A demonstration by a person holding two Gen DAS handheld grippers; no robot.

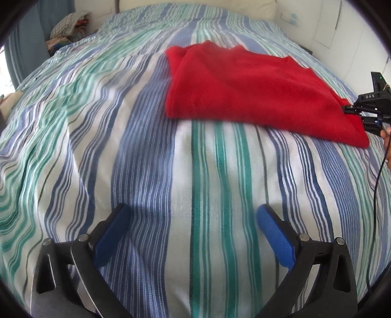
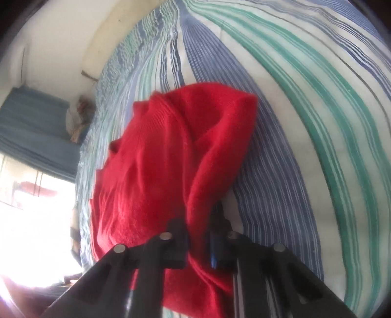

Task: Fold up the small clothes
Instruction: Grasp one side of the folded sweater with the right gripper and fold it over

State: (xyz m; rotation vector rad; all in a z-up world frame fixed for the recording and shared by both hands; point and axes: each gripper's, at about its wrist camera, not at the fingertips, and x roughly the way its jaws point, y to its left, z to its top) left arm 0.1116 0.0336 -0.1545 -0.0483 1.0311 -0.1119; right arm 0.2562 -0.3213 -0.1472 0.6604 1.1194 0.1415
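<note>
The red knit garment (image 1: pixel 244 88) lies part-folded on the far right of the striped bedspread (image 1: pixel 146 171), looking soft, light and floppy, best taken at edges or corners; the right gripper (image 2: pixel 199 234) is clenched on its near-right edge, while the left gripper (image 1: pixel 193 234) hangs released

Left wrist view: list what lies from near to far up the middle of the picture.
The left gripper, its blue fingers wide apart with nothing between them → striped bedspread → red garment, folded flat → cream headboard at the far end.
</note>
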